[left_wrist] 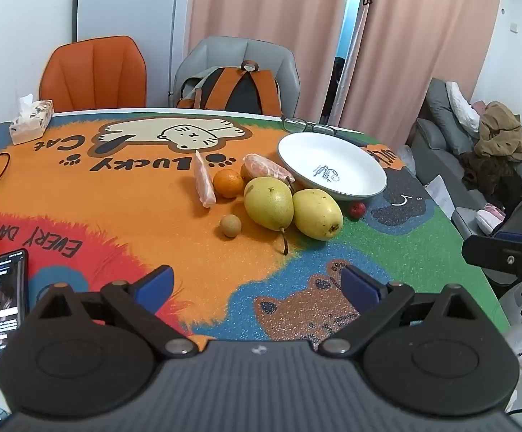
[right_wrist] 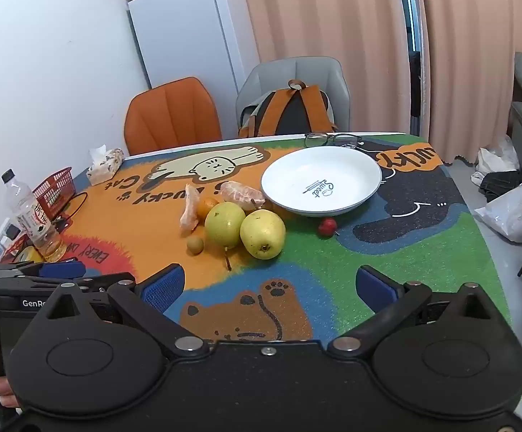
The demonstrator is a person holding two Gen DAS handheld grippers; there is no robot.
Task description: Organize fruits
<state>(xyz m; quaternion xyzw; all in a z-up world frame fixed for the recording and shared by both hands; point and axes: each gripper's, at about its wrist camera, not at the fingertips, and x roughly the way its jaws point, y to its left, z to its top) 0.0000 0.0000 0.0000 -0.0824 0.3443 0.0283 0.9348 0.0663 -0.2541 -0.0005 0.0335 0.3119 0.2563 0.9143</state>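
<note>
Two yellow pears (left_wrist: 268, 203) (left_wrist: 317, 214) lie side by side mid-table; they also show in the right wrist view (right_wrist: 225, 224) (right_wrist: 262, 234). Behind them are a small orange (left_wrist: 228, 183), two peeled citrus pieces (left_wrist: 204, 181) (left_wrist: 266, 166), a small brown round fruit (left_wrist: 230, 225) and a small red fruit (left_wrist: 357, 210). An empty white plate (left_wrist: 332, 165) (right_wrist: 321, 180) stands behind the pears, to the right. My left gripper (left_wrist: 257, 282) is open and empty, short of the fruit. My right gripper (right_wrist: 269, 284) is open and empty too.
Glasses (left_wrist: 307, 125) lie behind the plate. A tissue pack (left_wrist: 30, 122), red basket (right_wrist: 54, 190), bottle (right_wrist: 32, 216) and phone (left_wrist: 3, 306) sit at the left. Two chairs stand beyond the table, one holding a backpack (left_wrist: 232, 90). A sofa (left_wrist: 476, 154) is at the right.
</note>
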